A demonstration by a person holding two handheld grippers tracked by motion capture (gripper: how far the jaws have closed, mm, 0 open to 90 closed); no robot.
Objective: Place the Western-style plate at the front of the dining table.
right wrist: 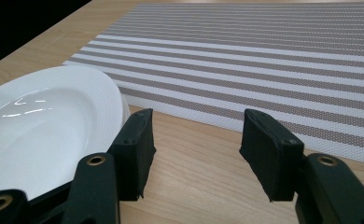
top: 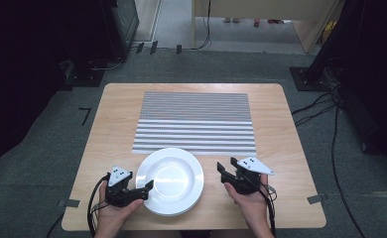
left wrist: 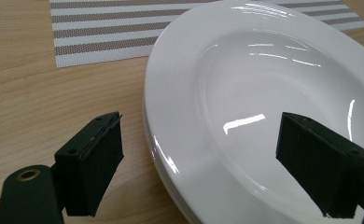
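Left tool [top: 149, 187] wide, jaws straddling near-left rim of white plate stack [top: 170, 180] on wooden surface [top: 112, 129]. Right tool [top: 225, 167] half-open, empty, beside right rim. Striped placemat [top: 195, 122] just behind. Close squarely on rim; lift level.

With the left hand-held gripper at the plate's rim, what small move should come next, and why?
Probably close the left hand-held gripper: its open jaws already straddle the white plate's rim, one jaw outside and one over the bowl, not yet pressing.
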